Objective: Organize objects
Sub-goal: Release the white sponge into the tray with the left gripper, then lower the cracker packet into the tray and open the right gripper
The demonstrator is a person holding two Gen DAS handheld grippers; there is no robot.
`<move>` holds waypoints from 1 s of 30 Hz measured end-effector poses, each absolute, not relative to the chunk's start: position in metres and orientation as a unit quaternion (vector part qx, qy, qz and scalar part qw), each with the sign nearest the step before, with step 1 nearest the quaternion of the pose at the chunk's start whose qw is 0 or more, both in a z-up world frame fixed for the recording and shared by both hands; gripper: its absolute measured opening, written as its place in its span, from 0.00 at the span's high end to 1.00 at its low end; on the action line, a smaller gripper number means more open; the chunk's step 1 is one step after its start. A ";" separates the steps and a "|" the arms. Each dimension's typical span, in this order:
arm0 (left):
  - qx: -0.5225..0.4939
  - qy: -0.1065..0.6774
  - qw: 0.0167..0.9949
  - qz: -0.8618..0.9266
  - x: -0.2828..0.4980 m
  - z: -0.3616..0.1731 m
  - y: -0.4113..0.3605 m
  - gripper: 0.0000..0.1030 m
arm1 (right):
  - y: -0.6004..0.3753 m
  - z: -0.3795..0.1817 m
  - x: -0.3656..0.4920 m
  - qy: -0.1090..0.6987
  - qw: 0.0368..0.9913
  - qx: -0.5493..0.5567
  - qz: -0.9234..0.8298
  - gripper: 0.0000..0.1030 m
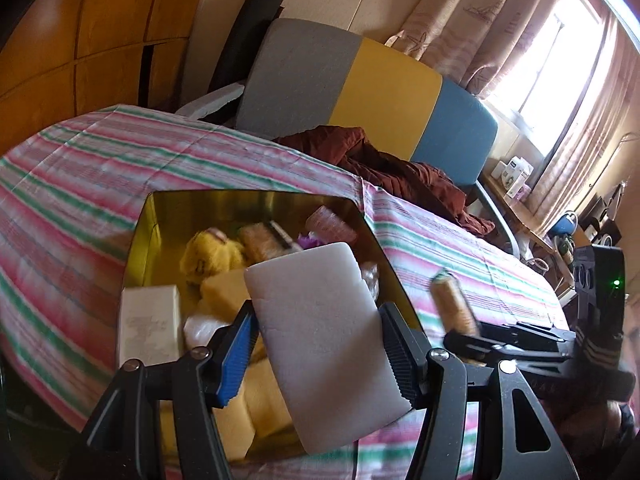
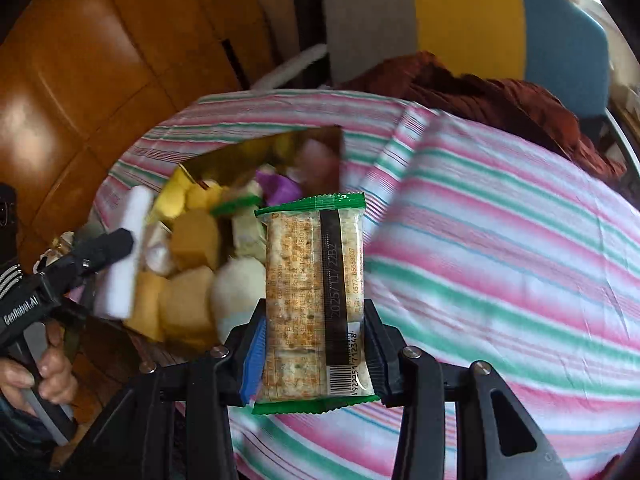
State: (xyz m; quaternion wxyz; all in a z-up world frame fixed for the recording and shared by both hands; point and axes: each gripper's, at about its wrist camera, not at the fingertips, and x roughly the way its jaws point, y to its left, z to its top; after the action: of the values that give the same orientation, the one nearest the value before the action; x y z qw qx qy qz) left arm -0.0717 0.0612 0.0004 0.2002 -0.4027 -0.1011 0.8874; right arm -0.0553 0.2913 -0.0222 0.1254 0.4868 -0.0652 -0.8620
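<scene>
My left gripper (image 1: 318,330) is shut on a white foam block (image 1: 320,344) and holds it over the near side of a gold box (image 1: 140,232). The box holds several small things: yellow sponges, a yellow plush, a white carton (image 1: 150,322), a pink roller. My right gripper (image 2: 314,334) is shut on a cracker packet (image 2: 316,300) with green sealed ends, held above the striped cloth just right of the gold box (image 2: 260,152). The left gripper with the foam block (image 2: 124,256) shows at the left in the right wrist view. The right gripper with its packet (image 1: 454,304) shows at the right in the left wrist view.
A table under a pink, green and white striped cloth (image 2: 500,240) carries the box. A dark red cloth (image 1: 400,168) lies at its far edge before a grey, yellow and blue chair back (image 1: 384,92). Wooden floor (image 2: 80,80) lies left, a cluttered shelf (image 1: 516,184) by the window.
</scene>
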 end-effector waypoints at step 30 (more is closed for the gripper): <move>-0.414 -0.071 0.146 0.896 -0.095 -0.024 0.059 0.35 | 0.253 -0.071 -0.110 -0.075 0.115 0.525 -0.840 0.56</move>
State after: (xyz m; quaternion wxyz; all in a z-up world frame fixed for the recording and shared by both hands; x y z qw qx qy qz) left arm -0.0952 0.0592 -0.0243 0.1460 -0.4144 -0.0712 0.8955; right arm -0.1102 0.2527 -0.0713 0.1147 0.5251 -0.0753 -0.8399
